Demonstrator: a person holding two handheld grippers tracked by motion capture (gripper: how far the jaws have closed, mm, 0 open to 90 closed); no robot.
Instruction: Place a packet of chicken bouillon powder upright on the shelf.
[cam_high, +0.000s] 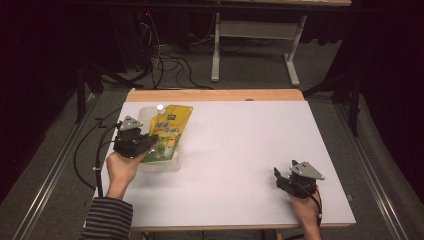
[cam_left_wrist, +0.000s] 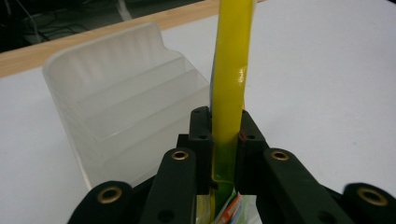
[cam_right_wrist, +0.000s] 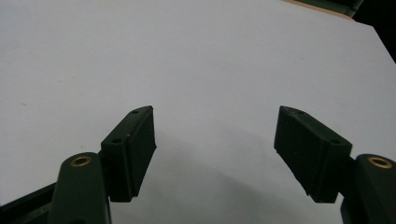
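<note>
Yellow pouch (cam_high: 169, 134), white-capped, is lying tilted over a clear tiered holder (cam_high: 161, 164) at the table's left side, its near edge pinched between the jaws of the left gripper (cam_high: 150, 140). In the left gripper view the pouch (cam_left_wrist: 227, 84) is standing edge-on beside the holder (cam_left_wrist: 121, 102). Right gripper (cam_high: 278, 176) is resting near the right front corner, jaws spread wide over bare white table (cam_right_wrist: 201, 60). Wooden strip (cam_high: 215, 95) is edging the far side; cables (cam_high: 170, 62) and a desk frame (cam_high: 255, 30) are sitting on grey floor beyond, in a dark room.

Print on the yellow pouch (cam_high: 169, 134), too small and blurred for reading.
</note>
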